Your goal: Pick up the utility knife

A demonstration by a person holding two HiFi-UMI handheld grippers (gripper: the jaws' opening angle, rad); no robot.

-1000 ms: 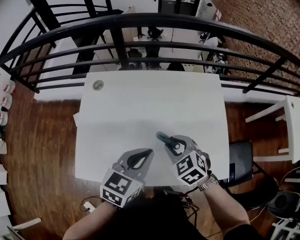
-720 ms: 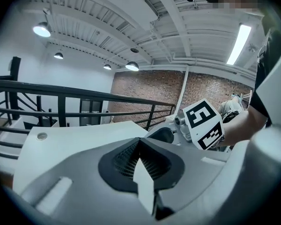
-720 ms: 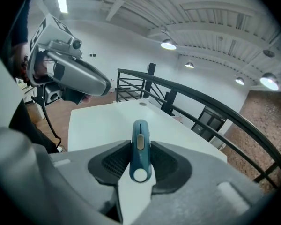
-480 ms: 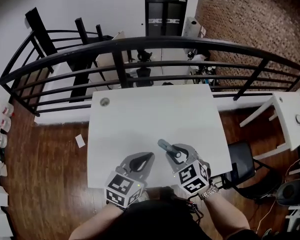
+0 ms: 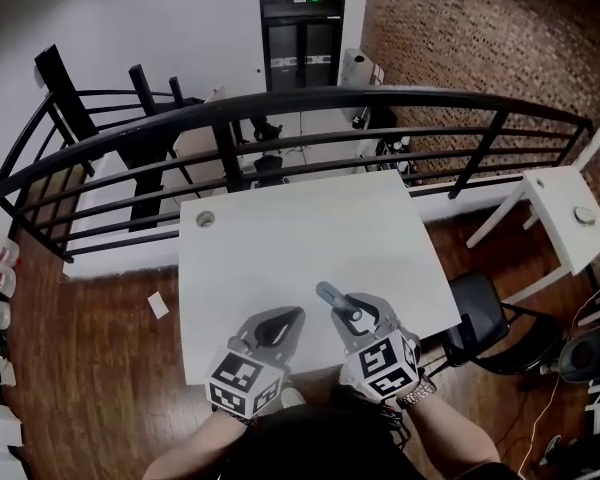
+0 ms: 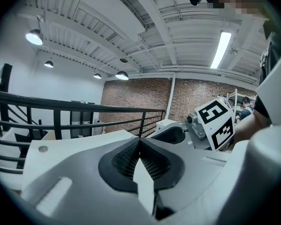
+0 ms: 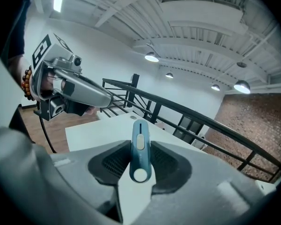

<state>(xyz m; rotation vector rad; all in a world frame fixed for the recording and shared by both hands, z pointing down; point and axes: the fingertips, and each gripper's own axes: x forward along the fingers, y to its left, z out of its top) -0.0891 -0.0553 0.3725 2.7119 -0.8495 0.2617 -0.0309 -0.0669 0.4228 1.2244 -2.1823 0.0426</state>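
Note:
The blue utility knife [image 7: 139,150] with its pale slider sits clamped between the dark pads of my right gripper [image 7: 140,159], pointing forward over the table. In the head view the knife [image 5: 335,299] sticks out up and left from the right gripper [image 5: 356,311], held above the near edge of the white table [image 5: 300,238]. My left gripper [image 5: 277,325] hangs beside it on the left, jaws closed with nothing between them; in its own view the left gripper [image 6: 140,149] shows its dark pads meeting.
A black curved railing [image 5: 280,118] runs behind the table's far edge. A small round disc [image 5: 205,219] sits at the table's far left corner. A black chair [image 5: 480,318] stands to the right and a second white table [image 5: 570,218] further right. Wooden floor surrounds them.
Both grippers have risen with the knife still held in the right one. The head view has pulled back, so the table appears smaller and further away.

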